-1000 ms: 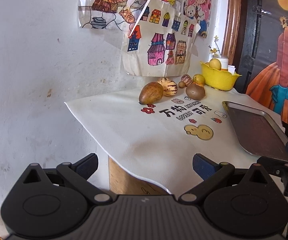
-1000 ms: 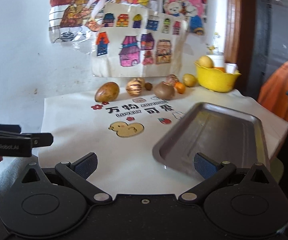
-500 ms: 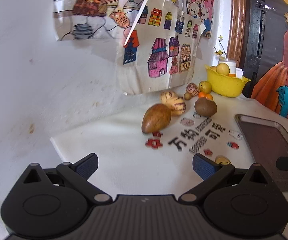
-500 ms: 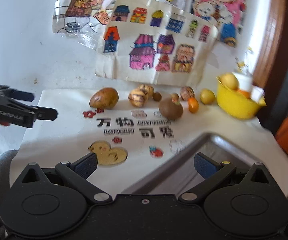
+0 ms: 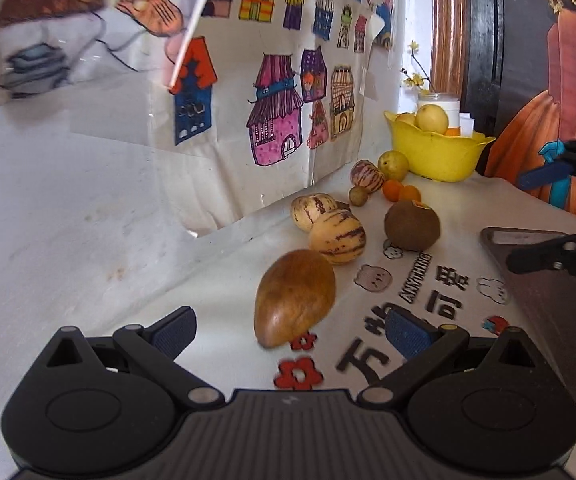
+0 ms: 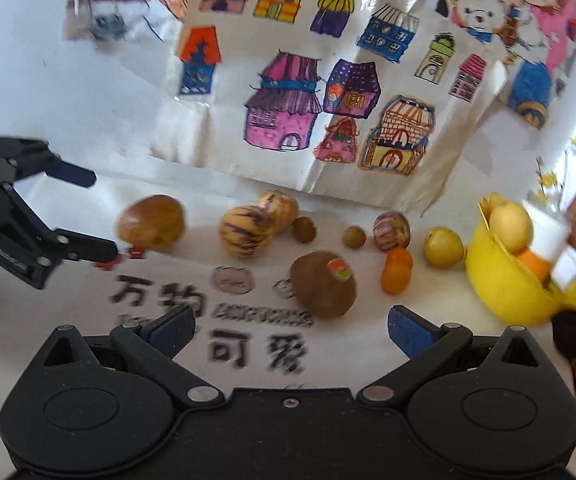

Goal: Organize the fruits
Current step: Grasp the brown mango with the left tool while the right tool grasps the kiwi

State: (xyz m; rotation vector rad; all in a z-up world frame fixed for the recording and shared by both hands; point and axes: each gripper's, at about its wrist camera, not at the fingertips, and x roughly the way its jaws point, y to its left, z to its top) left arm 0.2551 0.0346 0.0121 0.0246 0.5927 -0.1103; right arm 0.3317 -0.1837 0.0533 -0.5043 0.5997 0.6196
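On the white cloth, just ahead of the left gripper [image 5: 289, 330], lies a brown mango [image 5: 293, 296] — its jaws apart and empty. It looks smooth, heavy, maybe slippery — best squeezed gently across its fat middle. The right gripper [image 6: 291, 330] is wide too, near the kiwi [image 6: 323, 283].

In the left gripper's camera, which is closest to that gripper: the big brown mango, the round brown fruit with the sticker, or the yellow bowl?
1. Brown mango, right ahead between the fingers.
2. Round brown fruit, farther, to the right.
3. Yellow bowl, far back right, near the wall.
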